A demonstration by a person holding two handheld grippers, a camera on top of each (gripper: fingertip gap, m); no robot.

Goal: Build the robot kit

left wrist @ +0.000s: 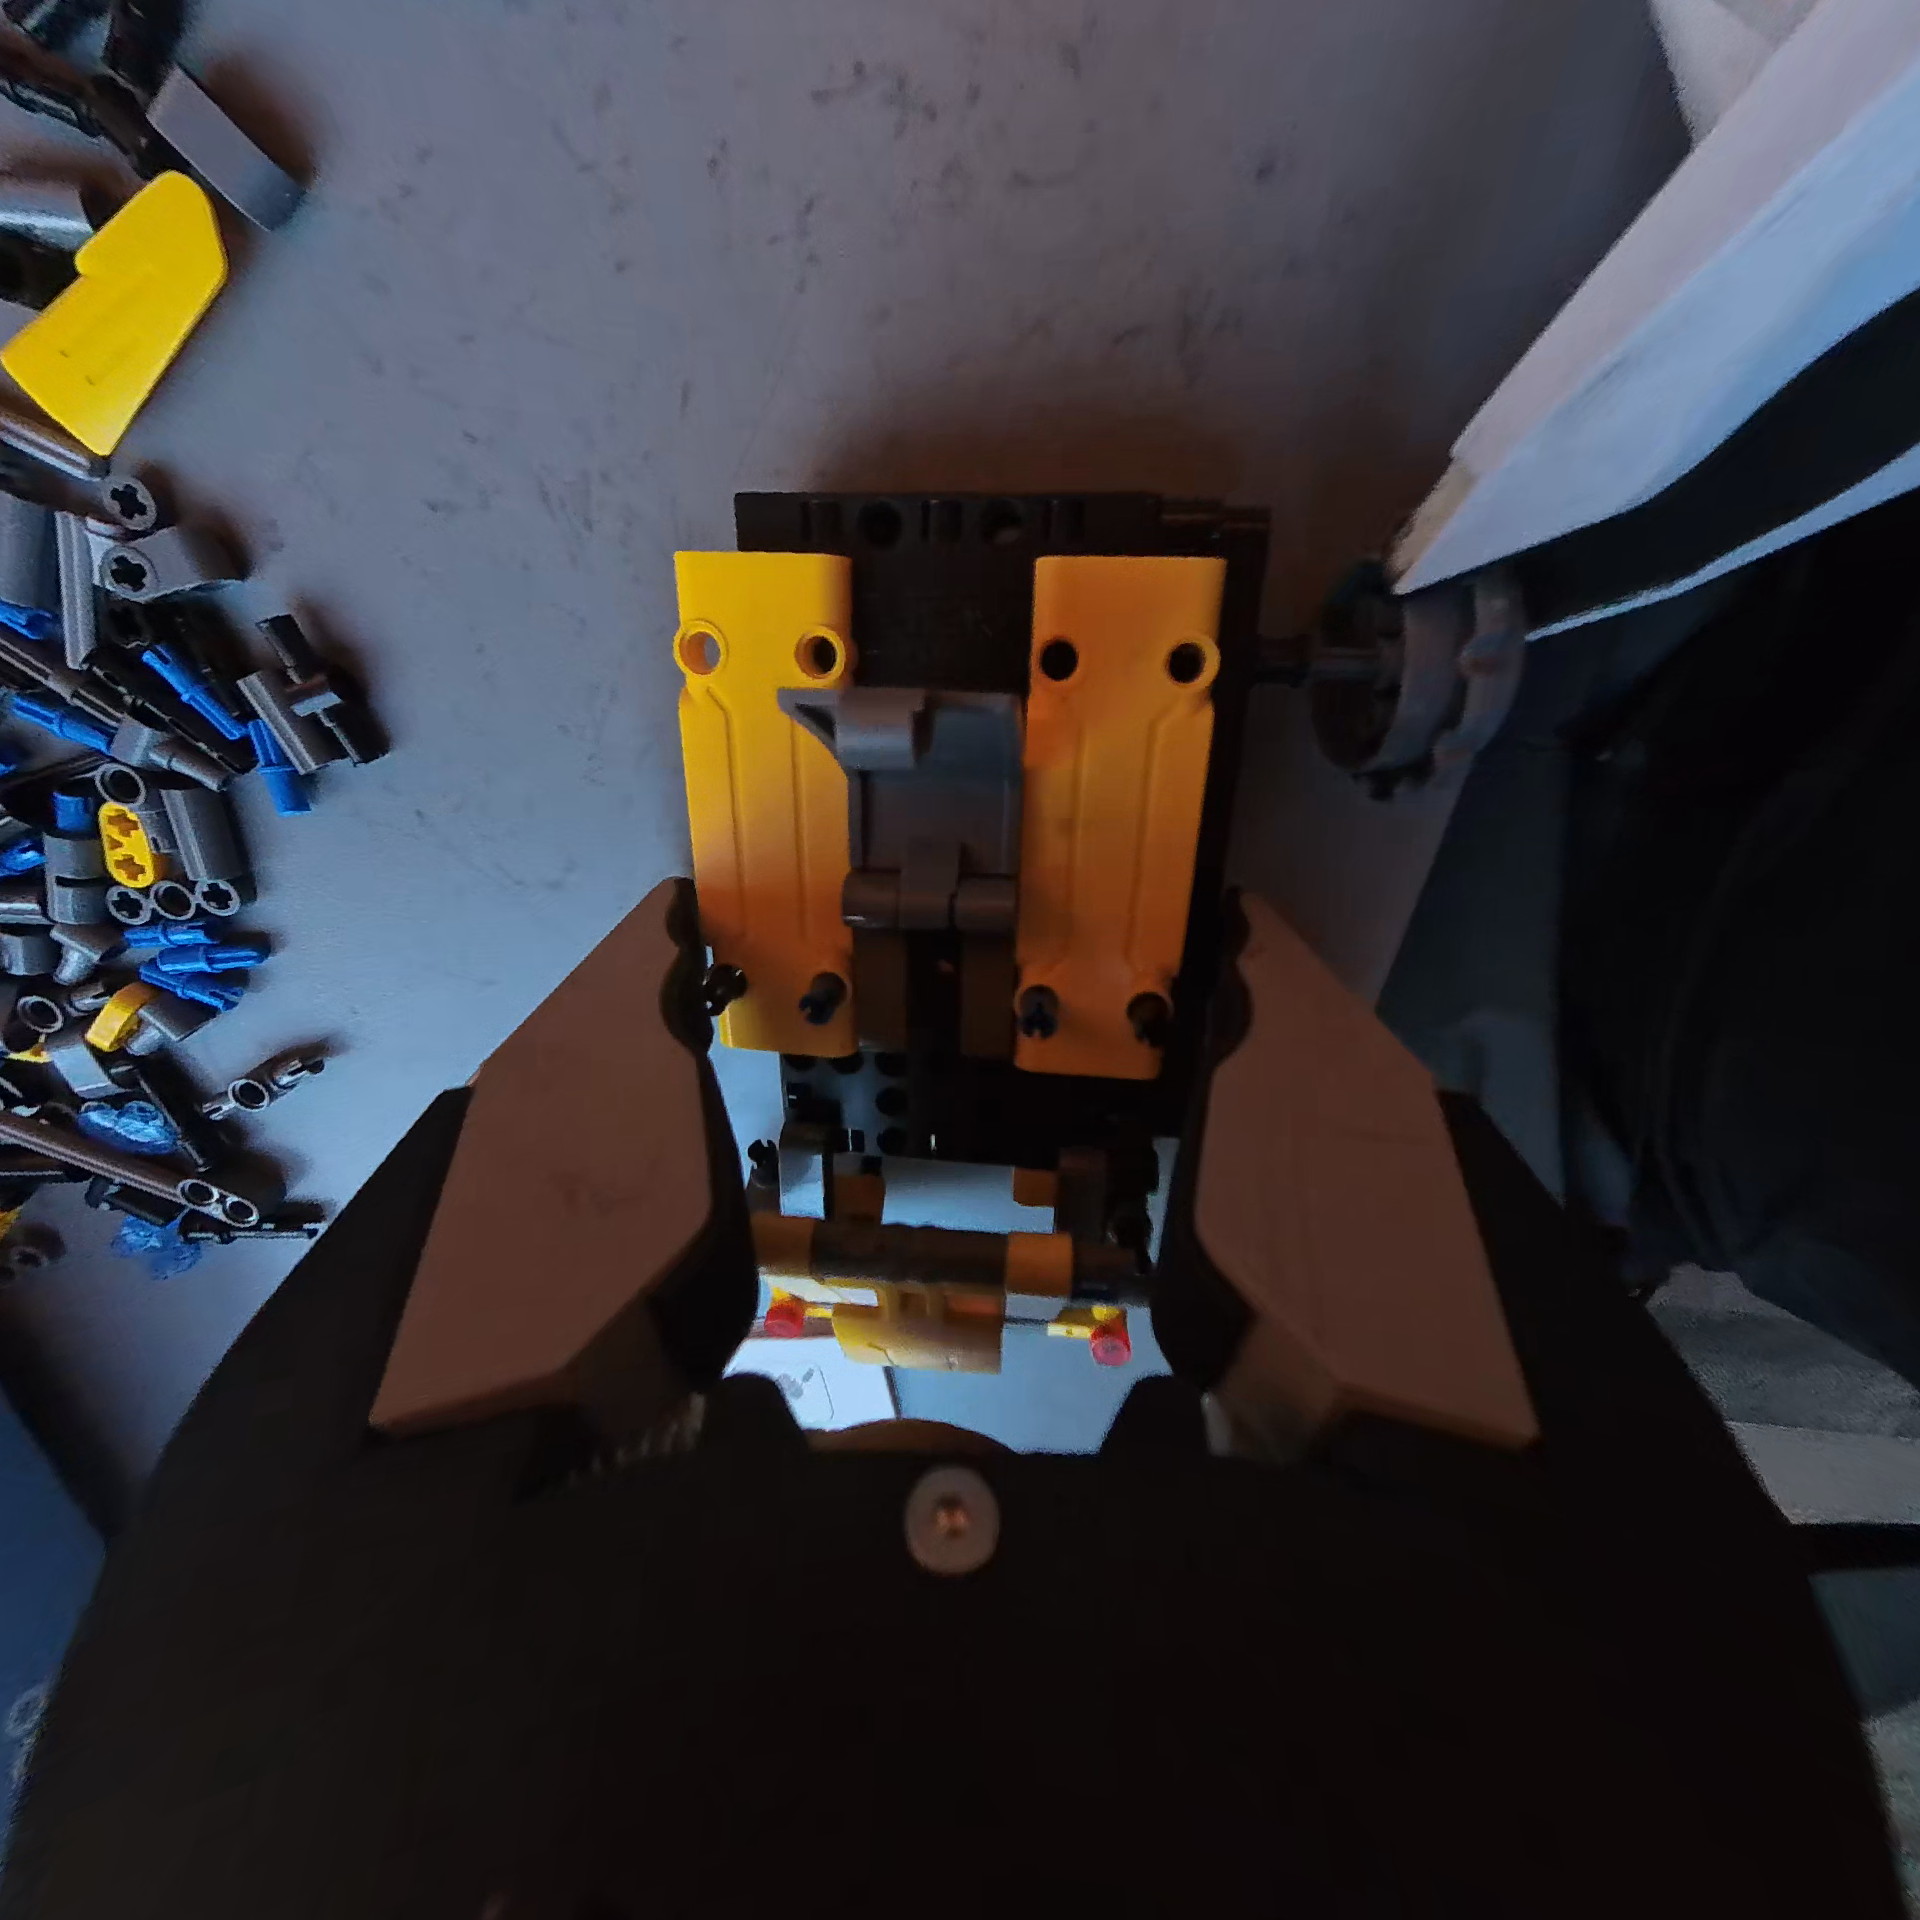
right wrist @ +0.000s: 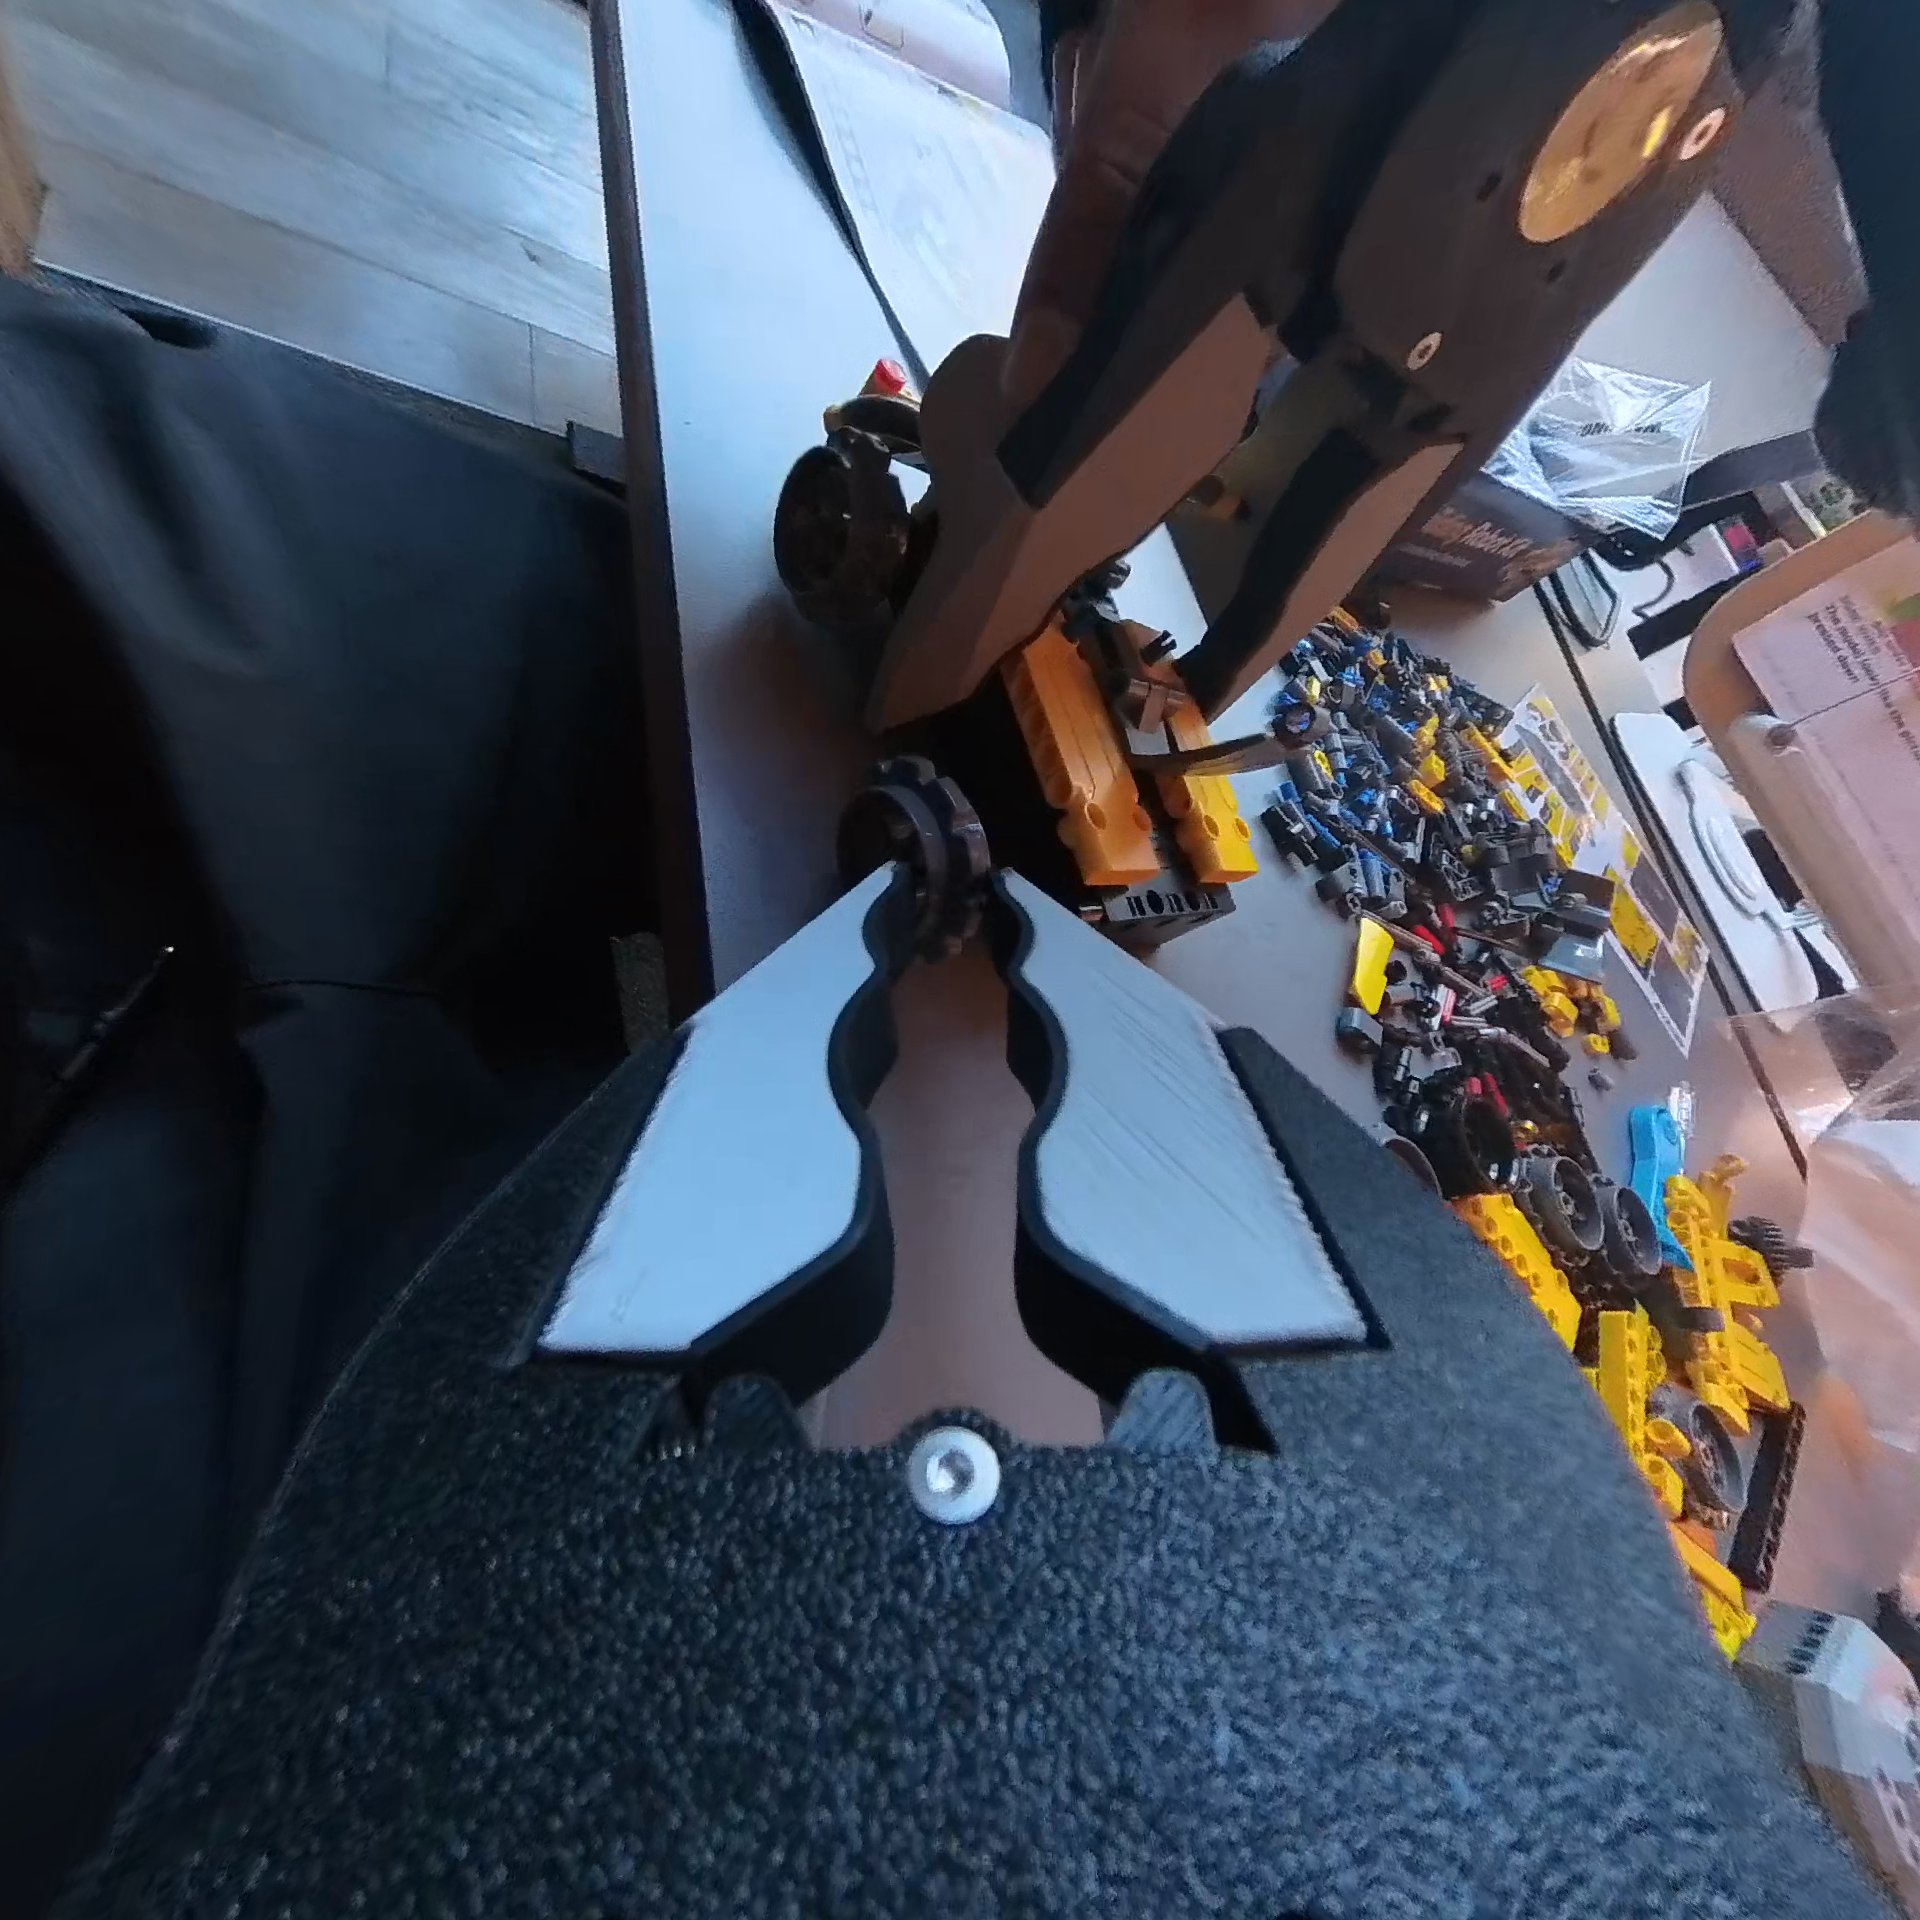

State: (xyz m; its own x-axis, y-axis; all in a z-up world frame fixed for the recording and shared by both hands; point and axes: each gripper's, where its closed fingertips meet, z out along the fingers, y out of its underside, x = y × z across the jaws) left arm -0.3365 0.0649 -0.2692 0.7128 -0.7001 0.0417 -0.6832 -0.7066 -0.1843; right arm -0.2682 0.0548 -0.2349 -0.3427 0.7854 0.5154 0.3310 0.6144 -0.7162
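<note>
A brick-built model [left wrist: 935, 790] with two yellow panels, a grey centre piece and a black frame lies on the grey table. My left gripper [left wrist: 956, 966] is shut on the model's sides, one fingertip at each edge. It also shows in the right wrist view [right wrist: 1091, 665], clamping the yellow model [right wrist: 1101, 800] from above. A dark toothed wheel [right wrist: 920, 831] sits on an axle at the model's side; in the left wrist view the wheel [left wrist: 1382, 686] is at the right. My right gripper [right wrist: 940, 888] is shut on this wheel; its pale fingers [left wrist: 1662, 364] reach in from the upper right.
A pile of loose blue, grey and black parts [left wrist: 135, 831] and a yellow panel [left wrist: 125, 312] lie to the left. In the right wrist view the parts pile [right wrist: 1455, 831], yellow assemblies [right wrist: 1662, 1299], a booklet [right wrist: 914, 208] and the table edge [right wrist: 644, 520] show; dark clothing [right wrist: 260, 831] is beyond it.
</note>
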